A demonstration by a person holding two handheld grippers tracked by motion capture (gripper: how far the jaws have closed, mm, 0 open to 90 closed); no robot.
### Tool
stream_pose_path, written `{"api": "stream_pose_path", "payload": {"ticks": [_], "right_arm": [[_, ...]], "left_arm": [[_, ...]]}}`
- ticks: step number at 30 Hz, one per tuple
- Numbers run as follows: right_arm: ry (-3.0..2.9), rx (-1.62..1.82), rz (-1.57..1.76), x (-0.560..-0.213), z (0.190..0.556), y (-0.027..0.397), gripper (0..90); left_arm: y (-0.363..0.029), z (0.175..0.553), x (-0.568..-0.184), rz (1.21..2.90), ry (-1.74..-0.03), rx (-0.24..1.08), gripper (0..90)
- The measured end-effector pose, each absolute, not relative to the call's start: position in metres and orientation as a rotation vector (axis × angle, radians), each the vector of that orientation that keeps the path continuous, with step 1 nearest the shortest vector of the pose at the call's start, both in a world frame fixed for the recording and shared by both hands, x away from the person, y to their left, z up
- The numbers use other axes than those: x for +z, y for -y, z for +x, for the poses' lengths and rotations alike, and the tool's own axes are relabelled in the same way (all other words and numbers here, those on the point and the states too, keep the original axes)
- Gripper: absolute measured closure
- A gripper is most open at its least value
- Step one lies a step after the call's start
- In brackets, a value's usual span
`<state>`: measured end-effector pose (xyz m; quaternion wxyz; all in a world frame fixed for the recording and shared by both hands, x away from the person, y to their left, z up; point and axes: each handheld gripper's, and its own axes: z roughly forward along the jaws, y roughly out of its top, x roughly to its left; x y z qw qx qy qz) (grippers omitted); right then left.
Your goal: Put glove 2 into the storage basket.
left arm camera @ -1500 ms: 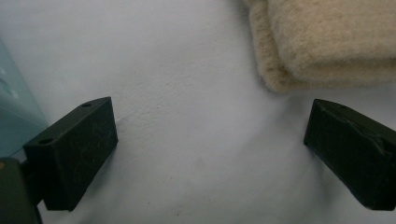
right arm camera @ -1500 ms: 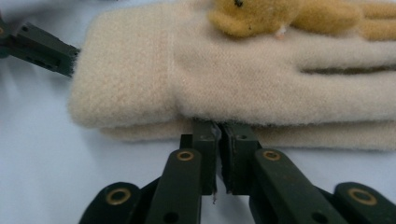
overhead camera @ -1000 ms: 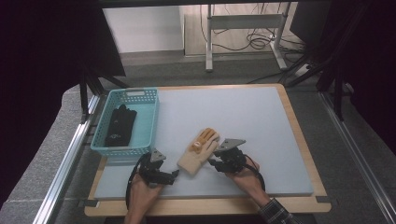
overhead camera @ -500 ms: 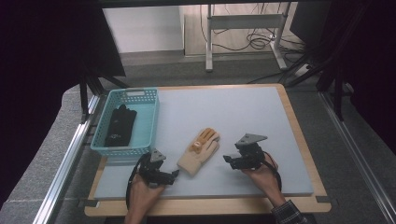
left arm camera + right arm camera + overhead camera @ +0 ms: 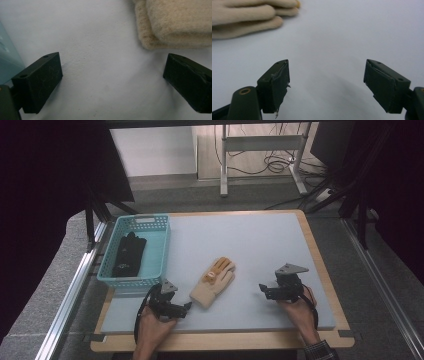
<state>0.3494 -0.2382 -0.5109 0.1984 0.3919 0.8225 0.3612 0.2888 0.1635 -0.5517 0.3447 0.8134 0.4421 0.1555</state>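
From the high view, a cream glove (image 5: pixel 214 282) with orange-tan markings on its back lies flat on the pale tabletop (image 5: pixel 250 245), its cuff toward the person and its glove-fingers pointing away and to the right. The left gripper (image 5: pixel 184 307) sits just beside the cuff, and the right gripper (image 5: pixel 264 290) is well apart from the glove, off to its right; both are held low near the front edge of the tabletop. To the left stands a teal basket (image 5: pixel 159 245) with a black glove (image 5: pixel 129 254) lying inside it, something neither gripper view takes in.

Switch to the left gripper view, and the detail comes up close: the two black fingers (image 5: pixel 40 80) stand wide apart with bare tabletop between them, and the woolly cuff of the cream glove (image 5: pixel 175 22) lies just beyond the right-hand one, not touched by either. A sliver of the teal basket wall (image 5: pixel 6 60) shows at the left edge.

Now the right gripper view: its fingers (image 5: pixel 274 85) are spread wide too, having just been opening, and there is nothing between them. The tips of the cream glove (image 5: pixel 244 15) lie far up in the left corner, clear of the fingers. The high view cannot resolve either opening this well.
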Motion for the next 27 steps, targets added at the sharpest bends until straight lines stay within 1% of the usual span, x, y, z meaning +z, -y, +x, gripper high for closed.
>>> {"api": "stream_pose_path", "payload": {"ticks": [7, 8, 9, 25, 27], "right_arm": [[-2.284, 0.940, 1.140, -0.525, 0.350, 0.252, 19.6], [-2.286, 0.928, 1.142, -0.528, 0.350, 0.253, 18.4], [-2.284, 0.961, 1.155, -0.531, 0.351, 0.256, 18.3], [-2.284, 0.959, 1.150, -0.531, 0.351, 0.256, 17.1], [-2.284, 0.959, 1.150, -0.531, 0.351, 0.256, 17.1]], "left_arm": [[-0.164, 0.289, -0.552, 2.112, -1.147, 0.404, 2.3], [-0.164, 0.289, -0.552, 2.113, -1.147, 0.404, 2.3], [-0.164, 0.289, -0.552, 2.113, -1.147, 0.404, 2.3], [-0.162, 0.290, -0.549, 2.129, -1.153, 0.393, 1.5], [-0.161, 0.289, -0.547, 2.128, -1.144, 0.367, 1.9]]}}
